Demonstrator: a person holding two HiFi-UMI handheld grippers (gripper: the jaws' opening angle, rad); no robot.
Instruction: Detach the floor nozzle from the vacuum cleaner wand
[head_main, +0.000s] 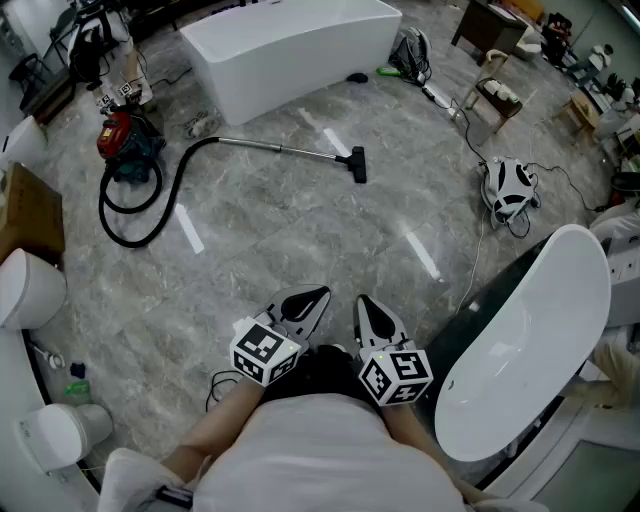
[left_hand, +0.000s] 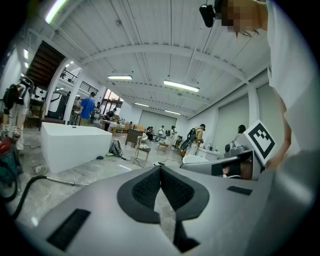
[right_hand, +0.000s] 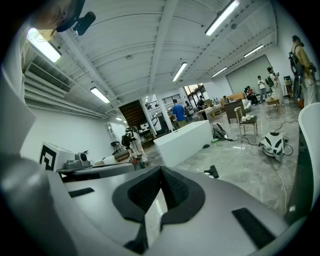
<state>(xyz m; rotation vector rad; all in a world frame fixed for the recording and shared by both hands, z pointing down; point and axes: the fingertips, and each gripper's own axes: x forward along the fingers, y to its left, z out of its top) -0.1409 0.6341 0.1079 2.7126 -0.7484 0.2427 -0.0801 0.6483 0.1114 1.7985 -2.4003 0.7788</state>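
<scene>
A red and teal vacuum cleaner stands on the grey floor at the far left, with a black hose looping out of it. The hose runs into a silver wand that ends in a black floor nozzle. The nozzle also shows small in the right gripper view, and part of the wand in the left gripper view. My left gripper and right gripper are held close to my body, both shut and empty, well short of the nozzle.
A white rectangular bathtub stands behind the wand. An oval white tub is close at my right. A white helmet-like device with cables lies on the floor at right. Toilets and boxes line the left side. People stand far off.
</scene>
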